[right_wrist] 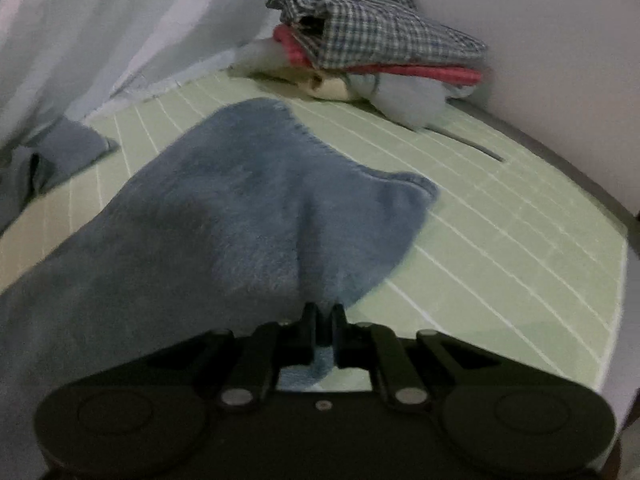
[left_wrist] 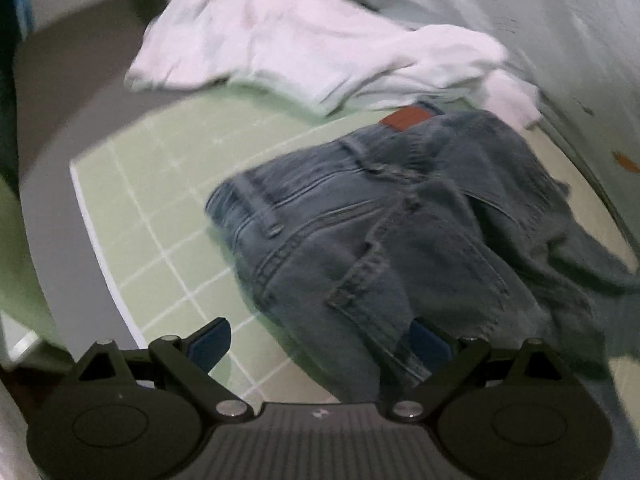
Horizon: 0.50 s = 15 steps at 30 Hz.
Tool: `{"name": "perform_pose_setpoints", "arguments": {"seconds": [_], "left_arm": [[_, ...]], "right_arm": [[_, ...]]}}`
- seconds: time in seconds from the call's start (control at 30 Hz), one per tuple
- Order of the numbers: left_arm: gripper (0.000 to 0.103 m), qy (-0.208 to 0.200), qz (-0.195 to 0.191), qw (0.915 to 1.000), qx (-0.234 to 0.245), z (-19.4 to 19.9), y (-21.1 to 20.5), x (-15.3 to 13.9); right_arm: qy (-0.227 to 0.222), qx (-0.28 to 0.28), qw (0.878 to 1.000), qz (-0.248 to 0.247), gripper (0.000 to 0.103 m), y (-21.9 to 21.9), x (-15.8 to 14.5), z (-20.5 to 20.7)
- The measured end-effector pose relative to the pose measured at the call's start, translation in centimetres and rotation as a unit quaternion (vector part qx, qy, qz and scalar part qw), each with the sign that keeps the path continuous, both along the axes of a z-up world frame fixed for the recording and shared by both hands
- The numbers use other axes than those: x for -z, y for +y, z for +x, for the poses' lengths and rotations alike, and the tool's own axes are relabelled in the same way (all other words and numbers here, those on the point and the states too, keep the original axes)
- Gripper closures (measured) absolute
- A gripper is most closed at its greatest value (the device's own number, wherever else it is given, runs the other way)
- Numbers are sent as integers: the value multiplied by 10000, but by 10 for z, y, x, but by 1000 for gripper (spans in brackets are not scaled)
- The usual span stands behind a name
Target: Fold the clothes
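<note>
- In the left wrist view the left gripper fills the bottom of the frame with its jaws spread wide; one blue-padded finger shows at lower left over bare mat, the other at lower right is partly covered by denim.
- The jeans lie crumpled in the centre and right of that frame, waistband and brown leather patch toward the top, a back pocket near the middle. Their lower edge hangs over the right finger; whether the cloth touches the pad cannot be told.
- A white garment lies heaped across the top of the frame, above the jeans and touching them at the upper right.
- Everything rests on a green cutting mat with a white grid.
- In the right wrist view the right gripper sits bottom centre, its jaws pinched together on a fold of blue denim, which spreads up from the fingers through the centre and lower left.
- A stack of folded clothes, checked shirt on top and red beneath, sits at the top centre-right, well apart from the gripper.
</note>
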State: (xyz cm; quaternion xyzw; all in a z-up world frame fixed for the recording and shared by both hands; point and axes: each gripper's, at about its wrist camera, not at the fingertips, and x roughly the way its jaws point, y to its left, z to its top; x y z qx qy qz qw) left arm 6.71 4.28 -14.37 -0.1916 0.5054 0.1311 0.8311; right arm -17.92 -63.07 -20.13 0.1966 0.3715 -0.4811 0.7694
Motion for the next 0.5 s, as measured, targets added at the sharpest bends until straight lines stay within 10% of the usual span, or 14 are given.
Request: {"name": "perform_pose_setpoints", "arguments": {"seconds": [0.2,0.3,0.37,0.5], "left_arm": [[12,29,-677,9963,-528,13,33,25],[39,-93,-732,9956,-584,14,36,28],[74,-137,-704,9959,-556,16,37,27],[88,-361,-618,9953,-651,19,44,19]], "right_arm": [[173,313,9993,103,96,10,-5,-7],[285,383,9988,91,96,17,-4,-10],[320,444,9985,99,96,20,-5,-11],[362,455,9982,167,96,27,-6,-13]]}}
